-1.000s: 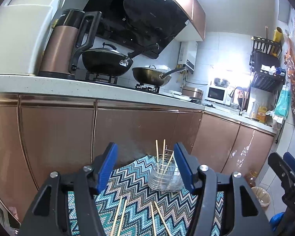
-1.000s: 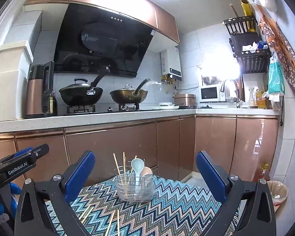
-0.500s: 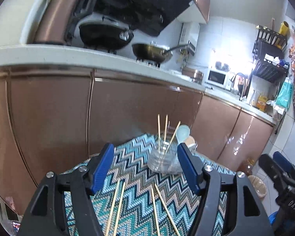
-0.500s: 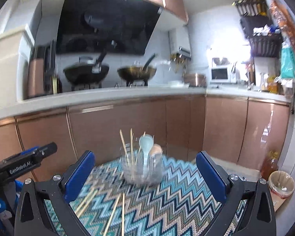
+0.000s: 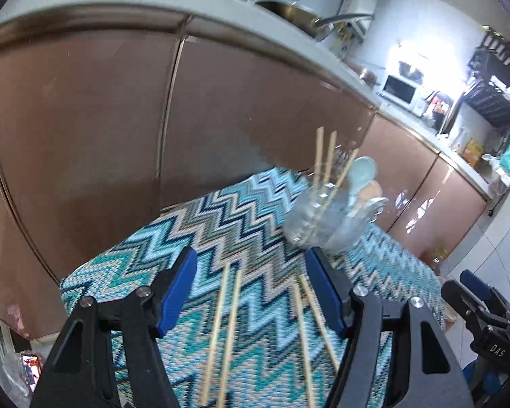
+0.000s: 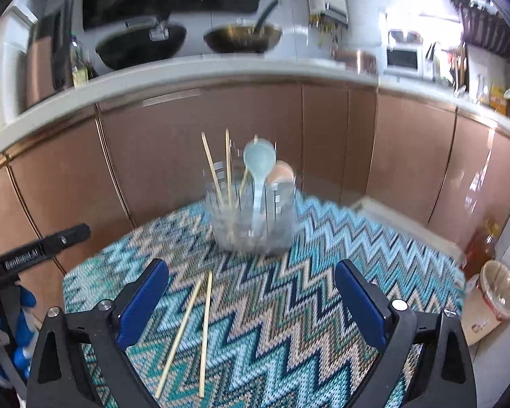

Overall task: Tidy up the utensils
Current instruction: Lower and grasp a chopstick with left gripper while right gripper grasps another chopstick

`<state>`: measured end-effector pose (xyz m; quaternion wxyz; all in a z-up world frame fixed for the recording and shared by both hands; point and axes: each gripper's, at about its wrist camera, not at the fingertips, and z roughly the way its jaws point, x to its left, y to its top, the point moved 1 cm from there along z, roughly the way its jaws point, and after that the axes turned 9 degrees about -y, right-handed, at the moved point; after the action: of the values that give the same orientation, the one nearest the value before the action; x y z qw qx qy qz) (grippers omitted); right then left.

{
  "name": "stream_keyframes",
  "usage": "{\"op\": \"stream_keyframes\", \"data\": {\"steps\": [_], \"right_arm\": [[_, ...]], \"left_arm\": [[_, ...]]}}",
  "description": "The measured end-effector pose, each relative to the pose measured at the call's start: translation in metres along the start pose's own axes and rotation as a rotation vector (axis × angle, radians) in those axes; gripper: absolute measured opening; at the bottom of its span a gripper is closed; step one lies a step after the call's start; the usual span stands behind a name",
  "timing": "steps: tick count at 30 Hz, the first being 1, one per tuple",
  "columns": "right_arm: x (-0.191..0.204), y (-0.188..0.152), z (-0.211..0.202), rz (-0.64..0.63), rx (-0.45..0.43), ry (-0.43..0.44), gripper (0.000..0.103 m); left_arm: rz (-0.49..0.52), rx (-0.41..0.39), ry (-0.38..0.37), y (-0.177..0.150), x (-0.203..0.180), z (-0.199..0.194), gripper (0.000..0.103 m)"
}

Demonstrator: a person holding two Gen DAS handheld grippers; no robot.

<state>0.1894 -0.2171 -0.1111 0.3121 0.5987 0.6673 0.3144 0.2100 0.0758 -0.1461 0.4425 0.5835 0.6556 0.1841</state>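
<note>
A clear utensil holder (image 5: 323, 224) (image 6: 251, 224) stands on the zigzag-patterned tablecloth (image 5: 221, 224) (image 6: 323, 306). It holds several upright chopsticks, a light blue spoon (image 6: 259, 163) and a pinkish spoon (image 6: 282, 173). Two pairs of loose chopsticks (image 5: 226, 333) (image 5: 309, 333) lie flat on the cloth below my left gripper (image 5: 253, 285), which is open and holds nothing. My right gripper (image 6: 253, 292) hangs above the cloth with its jaws wide and closing. Nothing is gripped between them, and one loose pair of chopsticks (image 6: 193, 326) lies under its left finger.
Copper-coloured cabinet fronts (image 6: 323, 142) stand close behind the table under a white counter with two woks. A lined bin (image 6: 498, 292) and an oil bottle (image 6: 481, 248) sit on the floor to the right. The table's far edge lies just beyond the holder.
Both grippers have tipped downward and sunk toward the table. The holder and loose chopsticks now sit higher and larger in both views. The right jaws stand slightly narrower.
</note>
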Motion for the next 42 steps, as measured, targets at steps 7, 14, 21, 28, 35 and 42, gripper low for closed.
{"op": "stream_keyframes", "data": {"steps": [7,14,21,28,35,42], "right_arm": [[0.003,-0.012,0.050,0.015,0.209,0.150,0.069],[0.027,-0.011,0.083,0.006,0.336,0.328,0.038],[0.054,-0.010,0.116,-0.019,0.473,0.414,0.025],[0.069,-0.016,0.145,-0.051,0.589,0.423,0.021],[0.079,-0.018,0.169,-0.070,0.668,0.421,0.015],[0.082,-0.020,0.191,-0.083,0.727,0.364,0.015]], "left_arm": [[-0.107,0.146,-0.130,0.011,0.041,0.021,0.064],[-0.153,0.342,-0.219,0.010,0.053,0.054,0.054],[-0.150,0.538,-0.220,-0.004,0.048,0.104,0.036],[-0.143,0.642,-0.193,-0.006,0.049,0.139,0.027],[-0.120,0.713,-0.149,-0.011,0.052,0.160,0.022],[-0.091,0.758,-0.125,-0.013,0.049,0.174,0.022]]}}
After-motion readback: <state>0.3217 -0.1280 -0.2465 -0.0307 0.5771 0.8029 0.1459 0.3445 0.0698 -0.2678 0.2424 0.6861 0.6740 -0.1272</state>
